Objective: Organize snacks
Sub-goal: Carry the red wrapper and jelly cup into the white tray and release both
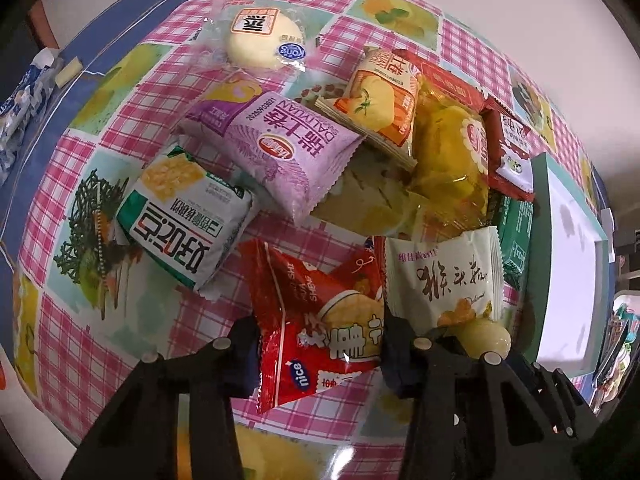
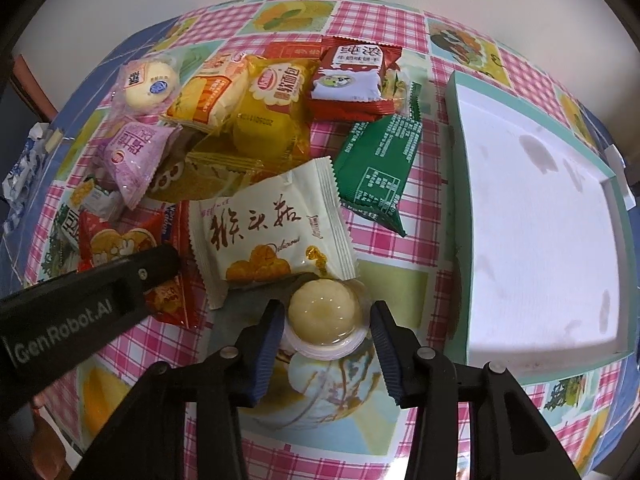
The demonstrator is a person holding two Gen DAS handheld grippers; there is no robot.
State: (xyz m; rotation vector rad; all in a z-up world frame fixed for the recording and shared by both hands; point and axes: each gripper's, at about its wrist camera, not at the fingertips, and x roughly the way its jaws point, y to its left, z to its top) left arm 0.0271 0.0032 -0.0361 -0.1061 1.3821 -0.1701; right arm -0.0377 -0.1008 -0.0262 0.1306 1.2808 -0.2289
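left gripper (image 1: pixel 320 344) pinches the red packet (image 1: pixel 316 320) at the near edge of the snack pile on the checked tablecloth (image 1: pixel 80 344); right gripper (image 2: pixel 326 328) straddles the jelly cup (image 2: pixel 324 318), pads touching its rim, left of the white tray (image 2: pixel 536 216)

The surface (image 2: pixel 384 248) wears a cloth of pink-and-white checks mixed with pale green and yellow picture squares. On it lie a red packet (image 1: pixel 320 328), a cream packet (image 2: pixel 272 232) with dark brush letters, a lilac packet (image 1: pixel 288 148) and a dark green packet (image 2: pixel 376 168). The tray (image 2: pixel 536 216) is white inside with a mint-green rim.
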